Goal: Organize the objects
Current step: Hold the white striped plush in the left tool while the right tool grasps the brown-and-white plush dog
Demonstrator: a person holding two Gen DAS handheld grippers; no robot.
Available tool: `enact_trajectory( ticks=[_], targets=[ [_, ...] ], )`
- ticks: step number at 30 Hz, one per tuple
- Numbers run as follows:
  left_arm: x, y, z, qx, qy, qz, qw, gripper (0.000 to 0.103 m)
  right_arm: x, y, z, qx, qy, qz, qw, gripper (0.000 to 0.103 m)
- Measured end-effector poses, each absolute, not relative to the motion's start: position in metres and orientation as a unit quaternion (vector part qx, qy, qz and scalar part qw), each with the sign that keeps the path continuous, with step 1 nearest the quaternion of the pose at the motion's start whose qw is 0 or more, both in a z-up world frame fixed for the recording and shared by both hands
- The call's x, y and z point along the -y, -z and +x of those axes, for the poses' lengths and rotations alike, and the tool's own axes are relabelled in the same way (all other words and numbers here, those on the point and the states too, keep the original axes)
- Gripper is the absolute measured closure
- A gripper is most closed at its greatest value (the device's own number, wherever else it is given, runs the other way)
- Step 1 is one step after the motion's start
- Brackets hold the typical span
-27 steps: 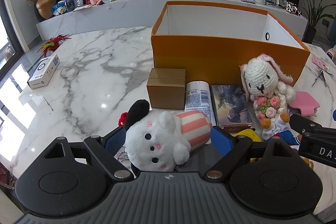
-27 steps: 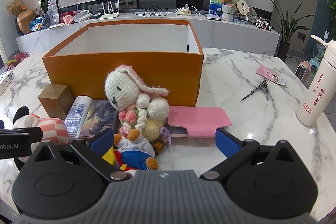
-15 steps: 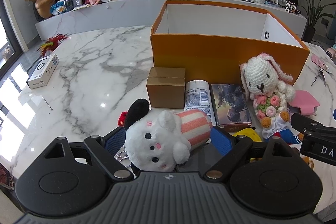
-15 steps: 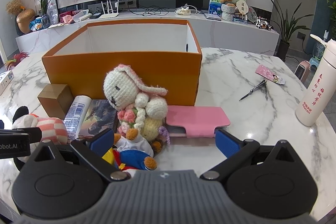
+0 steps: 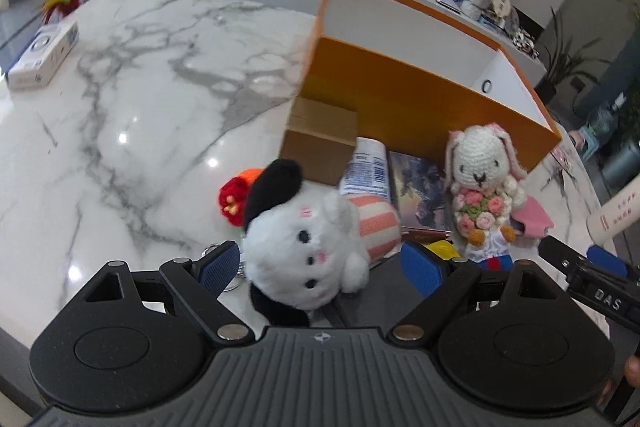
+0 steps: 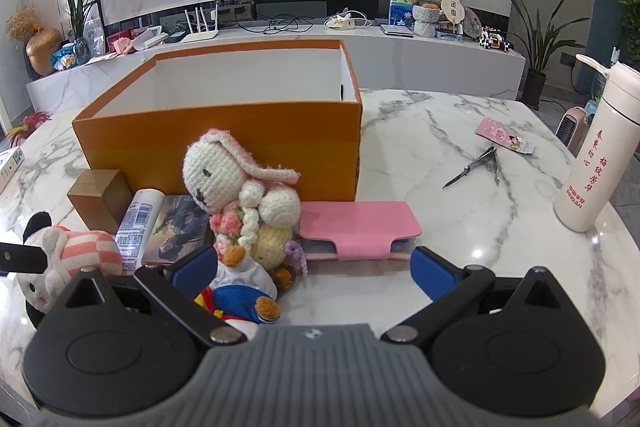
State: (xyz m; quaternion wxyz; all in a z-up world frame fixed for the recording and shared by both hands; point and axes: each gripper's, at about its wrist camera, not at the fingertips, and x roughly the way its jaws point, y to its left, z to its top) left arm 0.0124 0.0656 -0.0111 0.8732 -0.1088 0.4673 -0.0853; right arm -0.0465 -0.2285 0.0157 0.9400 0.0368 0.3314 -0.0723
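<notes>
An open orange box (image 5: 404,95) (image 6: 224,131) stands on the marble table. In front of it lie a brown carton (image 5: 322,143), a white tube (image 5: 366,171), a picture card (image 5: 420,195), a crochet bunny (image 5: 482,183) (image 6: 240,195) and a pink case (image 6: 358,225). My left gripper (image 5: 320,263) is open, its blue pads either side of a white plush with a black ear and striped body (image 5: 308,243), not touching it. My right gripper (image 6: 314,269) is open and empty, before the bunny and pink case.
A white bottle (image 6: 592,155), small pliers (image 6: 478,165) and a pink card (image 6: 504,137) lie to the right. A white carton (image 5: 44,55) sits at the far left table edge. A red flower toy (image 5: 234,197) lies beside the plush. A long counter runs behind the table.
My left gripper has tilted and swung, so its view is now rotated and blurred. The plush sits higher between its pads. The right gripper has barely moved.
</notes>
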Motion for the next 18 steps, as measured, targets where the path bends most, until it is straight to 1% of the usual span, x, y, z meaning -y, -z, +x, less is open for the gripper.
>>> enact_trajectory(
  ticks=[4,9,15,18],
  targets=[
    [-0.072,0.017,0.020,-0.471,0.064,-0.107,0.873,0.000,0.231,-0.016,-0.048,-0.333,0.068,0.041,0.940,0.001],
    [-0.055,0.023,0.025,-0.470,0.093,-0.086,0.873,0.000,0.237,-0.014,-0.049,-0.340,0.060,0.055,0.937,0.001],
    [-0.033,0.031,0.028,-0.460,0.078,-0.018,0.884,0.000,0.241,-0.008,-0.052,-0.363,0.022,0.076,0.928,0.001],
    [-0.033,0.032,0.026,-0.453,0.079,-0.014,0.888,0.000,0.240,0.000,-0.053,-0.380,0.005,0.077,0.922,0.001]
  ],
)
